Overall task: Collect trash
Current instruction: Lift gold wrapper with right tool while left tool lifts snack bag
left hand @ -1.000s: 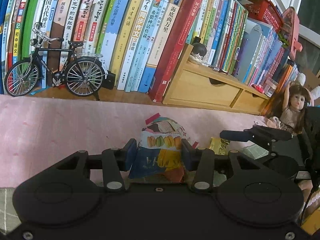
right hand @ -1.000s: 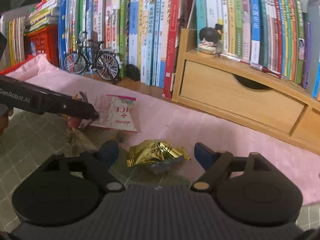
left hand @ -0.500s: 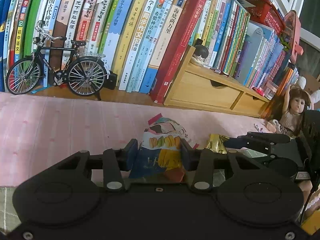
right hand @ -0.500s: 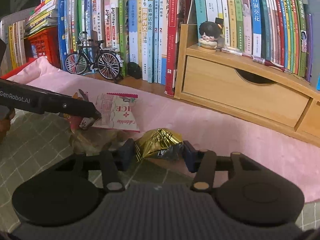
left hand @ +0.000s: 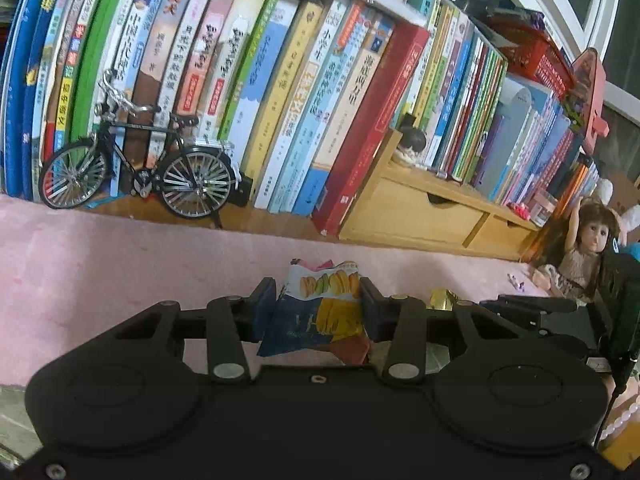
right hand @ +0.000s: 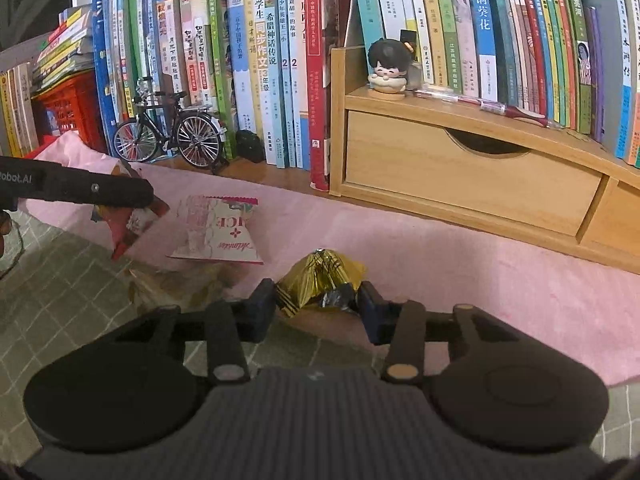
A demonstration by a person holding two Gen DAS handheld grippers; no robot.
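Note:
My left gripper (left hand: 318, 304) is shut on a crumpled snack wrapper (left hand: 320, 312) printed with macarons, held above the pink cloth (left hand: 100, 264). In the right wrist view the same wrapper (right hand: 134, 222) hangs from the left gripper's black finger (right hand: 100, 192). My right gripper (right hand: 318, 304) is shut on a gold foil wrapper (right hand: 320, 280), lifted a little off the pink cloth (right hand: 480, 280). A pink and white wrapper (right hand: 218, 232) lies flat on the cloth between the two grippers. A clear crinkled wrapper (right hand: 172, 284) lies below it on the green checked cloth.
A row of upright books (right hand: 260, 72) lines the back. In front of them stand a model bicycle (right hand: 170, 136), a wooden drawer unit (right hand: 460, 176) with a small figurine (right hand: 388, 70) and a pen on top. A doll (left hand: 580, 252) sits far right; a red basket (right hand: 66, 108) far left.
My right gripper closed on the gold foil wrapper and lifted it. My left gripper rose and tilted with the macaron wrapper still held.

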